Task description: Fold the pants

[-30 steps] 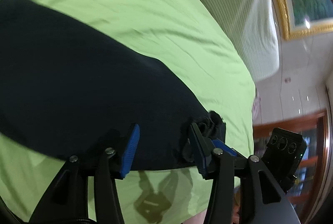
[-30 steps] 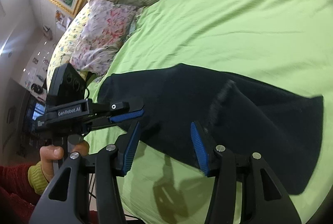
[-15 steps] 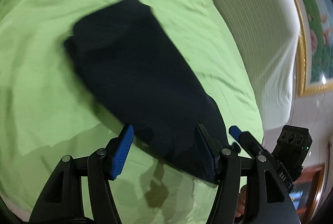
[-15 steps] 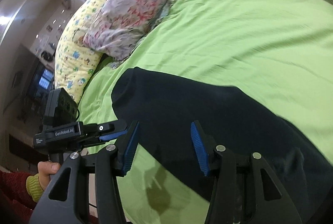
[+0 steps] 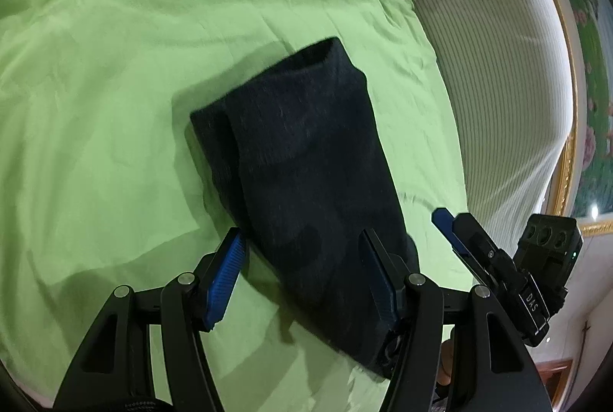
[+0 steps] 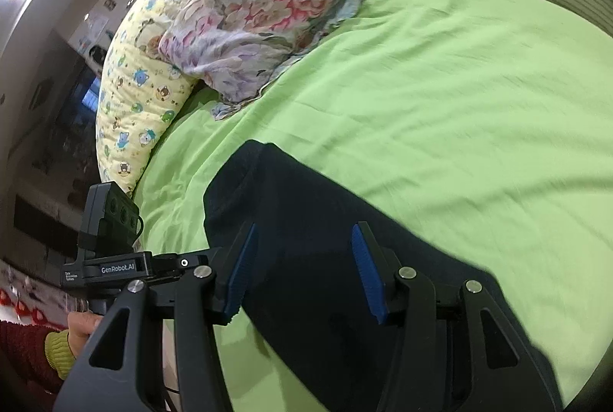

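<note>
Both tools have drawn back and up since a second ago, when the left tool [image 5: 302, 276] sat low at a bunched corner of the pants [image 5: 302, 159]. That corner is let go now: the left tool's blue pads stand wide apart with nothing between them, hovering over the near end of the cloth. The right tool [image 6: 302, 272] is likewise spread and empty above the same garment. In the left view the right tool shows just beside the pants' near edge.

The pants now lie as a compact dark rectangle on the green bed [image 5: 95, 74], one layer lapped over another with a strip of the lower layer showing along one side. Pillows [image 6: 245, 9] sit well apart at the head.

I judge this fold laid down and released; at most one more fold or a smoothing pass remains.
</note>
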A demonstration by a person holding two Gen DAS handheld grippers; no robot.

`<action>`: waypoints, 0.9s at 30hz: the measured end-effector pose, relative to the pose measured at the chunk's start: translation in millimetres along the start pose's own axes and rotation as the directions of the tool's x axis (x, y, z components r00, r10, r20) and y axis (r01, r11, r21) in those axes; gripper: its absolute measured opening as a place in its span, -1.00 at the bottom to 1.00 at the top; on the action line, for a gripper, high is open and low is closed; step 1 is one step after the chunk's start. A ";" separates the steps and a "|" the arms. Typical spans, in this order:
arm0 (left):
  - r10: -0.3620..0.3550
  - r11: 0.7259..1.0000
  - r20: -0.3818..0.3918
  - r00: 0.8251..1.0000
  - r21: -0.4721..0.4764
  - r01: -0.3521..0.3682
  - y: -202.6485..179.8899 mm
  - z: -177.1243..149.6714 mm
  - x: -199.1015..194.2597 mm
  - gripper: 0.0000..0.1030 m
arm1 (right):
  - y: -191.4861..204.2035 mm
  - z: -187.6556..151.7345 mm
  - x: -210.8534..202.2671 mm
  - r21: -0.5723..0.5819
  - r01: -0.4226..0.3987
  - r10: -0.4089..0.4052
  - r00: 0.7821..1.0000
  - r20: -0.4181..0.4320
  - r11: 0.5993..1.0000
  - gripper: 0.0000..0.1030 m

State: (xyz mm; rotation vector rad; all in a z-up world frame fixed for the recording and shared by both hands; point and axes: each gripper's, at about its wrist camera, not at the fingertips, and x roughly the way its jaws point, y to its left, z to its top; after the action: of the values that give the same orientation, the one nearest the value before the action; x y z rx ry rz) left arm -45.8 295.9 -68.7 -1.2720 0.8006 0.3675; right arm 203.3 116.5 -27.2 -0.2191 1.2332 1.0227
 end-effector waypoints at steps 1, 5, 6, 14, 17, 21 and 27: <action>0.005 1.000 0.008 1.000 -0.004 -0.005 0.3 1.0 0.5 0.20 | 0.7 5.6 5.4 -0.015 -0.001 0.001 1.000 -0.013 1.000 0.02; 0.013 1.000 0.028 1.000 -0.017 -0.013 2.6 7.4 3.5 0.20 | 3.3 22.4 27.9 -0.062 -0.009 0.006 0.998 -0.060 0.998 0.03; 0.015 1.000 0.029 0.999 -0.024 -0.015 4.7 8.3 4.2 0.20 | 4.1 25.6 32.7 -0.071 -0.012 0.007 0.998 -0.070 0.997 0.03; 0.028 0.999 0.034 0.999 -0.044 -0.026 10.1 15.0 9.5 0.15 | 11.5 52.2 82.2 -0.155 -0.052 0.025 0.985 -0.170 0.987 0.03; 0.034 0.999 0.038 0.999 -0.036 -0.032 9.6 14.9 9.9 0.12 | 16.9 59.1 101.0 -0.188 -0.085 0.042 0.974 -0.222 0.979 0.03; 0.042 0.999 0.039 0.998 -0.030 -0.041 9.4 17.7 13.4 -0.03 | 20.5 62.1 124.5 -0.218 -0.100 0.033 0.957 -0.289 0.971 0.03; 0.040 0.999 0.041 0.998 -0.003 -0.040 7.4 23.5 15.5 -0.47 | 21.2 60.6 124.4 -0.226 -0.119 0.049 0.955 -0.294 0.967 -0.42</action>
State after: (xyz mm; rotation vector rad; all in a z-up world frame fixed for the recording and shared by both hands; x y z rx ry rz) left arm -32.3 317.4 -83.0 -1.2482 0.7919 0.4261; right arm 225.0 232.3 -102.7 -0.5234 1.3854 1.2488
